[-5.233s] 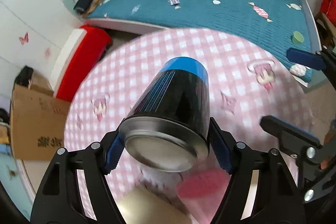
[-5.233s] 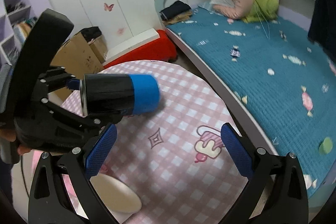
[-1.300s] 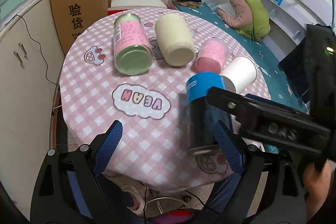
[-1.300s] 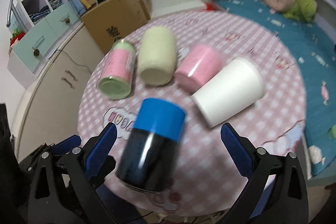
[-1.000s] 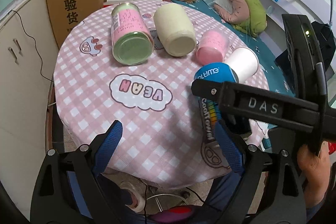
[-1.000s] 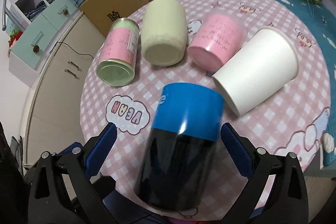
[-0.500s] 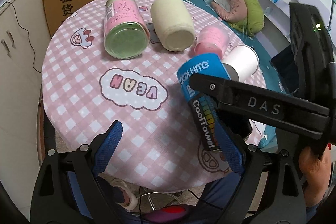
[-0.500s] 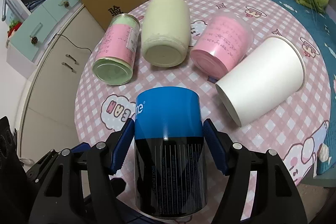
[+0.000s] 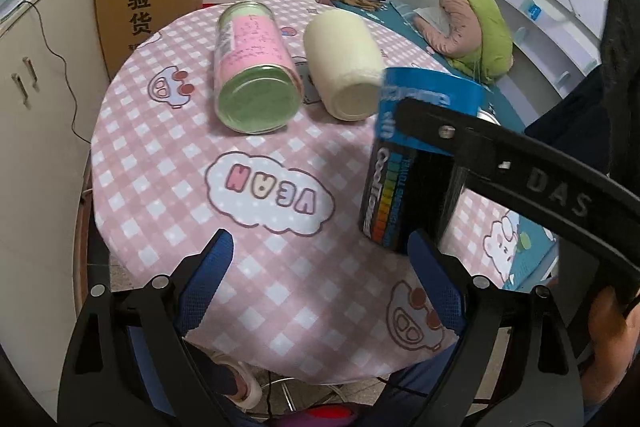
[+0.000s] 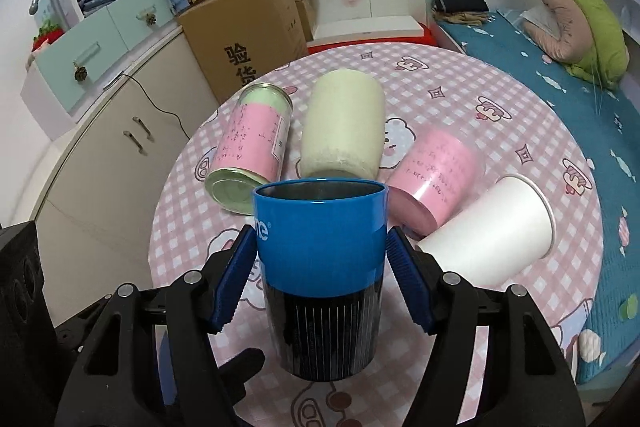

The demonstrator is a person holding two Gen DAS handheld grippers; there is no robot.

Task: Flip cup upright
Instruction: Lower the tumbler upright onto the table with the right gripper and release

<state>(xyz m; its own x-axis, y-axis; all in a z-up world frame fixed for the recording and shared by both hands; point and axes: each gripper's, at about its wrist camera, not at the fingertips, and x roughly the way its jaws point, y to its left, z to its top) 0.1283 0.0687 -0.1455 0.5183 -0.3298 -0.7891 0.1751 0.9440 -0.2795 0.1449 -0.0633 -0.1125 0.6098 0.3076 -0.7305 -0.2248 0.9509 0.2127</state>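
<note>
A black cup with a blue top band (image 10: pixel 324 275) is held upright, open mouth up, between the blue pads of my right gripper (image 10: pixel 322 281), which is shut on it above the pink checked table (image 10: pixel 500 115). The same cup (image 9: pixel 416 163) shows in the left wrist view, partly hidden by the right gripper's black arm. My left gripper (image 9: pixel 324 283) is open and empty over the table's near edge, left of the cup.
Lying on their sides on the table are a pink-labelled can (image 10: pixel 252 143), a cream cup (image 10: pixel 344 123), a pink cup (image 10: pixel 436 175) and a white paper cup (image 10: pixel 492 231). A cardboard box (image 10: pixel 248 35) and cabinets stand left; a bed (image 10: pixel 560 79) lies right.
My right gripper closed on the blue-topped cup and has turned it upright. The left gripper stays open and has shifted slightly left.
</note>
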